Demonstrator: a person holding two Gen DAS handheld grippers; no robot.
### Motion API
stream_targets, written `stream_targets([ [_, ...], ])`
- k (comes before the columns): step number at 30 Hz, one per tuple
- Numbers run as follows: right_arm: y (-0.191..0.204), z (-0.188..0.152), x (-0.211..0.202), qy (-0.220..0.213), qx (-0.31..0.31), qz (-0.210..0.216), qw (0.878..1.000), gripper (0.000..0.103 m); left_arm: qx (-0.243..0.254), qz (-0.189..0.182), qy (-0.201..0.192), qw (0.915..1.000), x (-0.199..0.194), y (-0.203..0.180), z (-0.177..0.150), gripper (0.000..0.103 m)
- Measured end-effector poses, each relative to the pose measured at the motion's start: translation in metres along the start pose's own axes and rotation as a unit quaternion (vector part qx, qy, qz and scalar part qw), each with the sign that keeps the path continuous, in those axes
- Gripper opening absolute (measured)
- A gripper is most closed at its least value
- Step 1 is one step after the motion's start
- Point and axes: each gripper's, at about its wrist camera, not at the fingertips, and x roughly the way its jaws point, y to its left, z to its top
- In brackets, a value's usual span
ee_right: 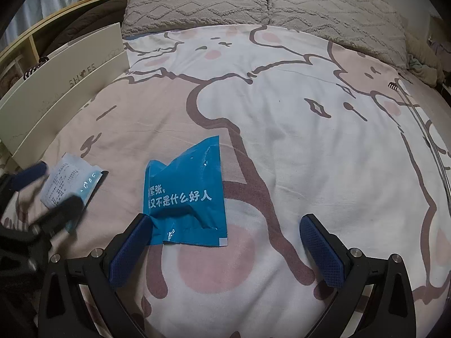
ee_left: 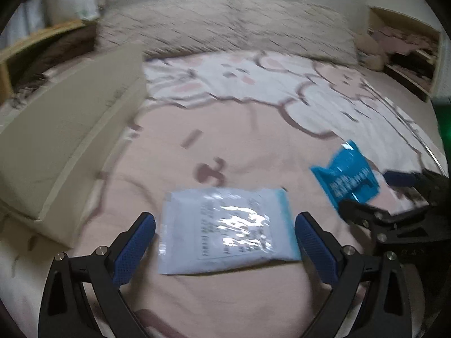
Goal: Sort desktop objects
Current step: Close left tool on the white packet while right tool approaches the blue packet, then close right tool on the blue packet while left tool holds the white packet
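A pale white-and-blue sachet [ee_left: 225, 228] lies flat on the bed sheet, right between the spread fingers of my left gripper [ee_left: 225, 219], which is open and not pinching it. A crumpled blue sachet [ee_right: 186, 188] with white print lies just ahead of my right gripper [ee_right: 225, 219], also open; its left finger [ee_right: 132, 248] overlaps the sachet's lower left corner. The left wrist view shows the blue sachet [ee_left: 346, 174] to the right with the right gripper [ee_left: 369, 191] around its near end. The right wrist view shows the pale sachet [ee_right: 70, 180] and the blurred left gripper [ee_right: 59, 183] at the left.
A cream shoebox [ee_right: 56, 90] stands along the bed's left side, with a wooden shelf [ee_left: 42, 45] behind it. Grey pillows [ee_right: 253, 2] lie across the head of the bed. The rabbit-print sheet [ee_right: 282, 112] stretches ahead and right. A bedside cabinet [ee_left: 406, 56] stands at the far right.
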Motion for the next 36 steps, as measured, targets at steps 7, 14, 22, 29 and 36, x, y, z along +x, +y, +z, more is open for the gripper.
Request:
stream_targets([
  [7, 0.000, 0.000, 0.000, 0.001, -0.001, -0.001, 1.000, 0.103, 0.002, -0.024, 0.042, 0.9988, 0.016, -0.002, -0.003, 0.103],
  [14, 0.001, 0.001, -0.002, 0.001, -0.002, -0.007, 1.000, 0.103, -0.008, -0.032, 0.052, 0.9981, 0.022, 0.000, -0.003, 0.103],
  [22, 0.003, 0.007, -0.038, -0.080, -0.001, -0.006, 0.997, 0.103, -0.018, -0.064, 0.056, 0.9962, 0.026, 0.005, -0.003, 0.102],
  [29, 0.008, 0.015, -0.034, -0.087, -0.006, 0.005, 0.996, 0.103, -0.010, -0.078, 0.042, 0.9961, 0.020, 0.003, -0.004, 0.086],
  [36, 0.014, 0.017, -0.016, -0.061, -0.021, 0.013, 0.998, 0.103, 0.001, -0.092, 0.032, 0.9953, 0.016, 0.000, -0.004, 0.076],
])
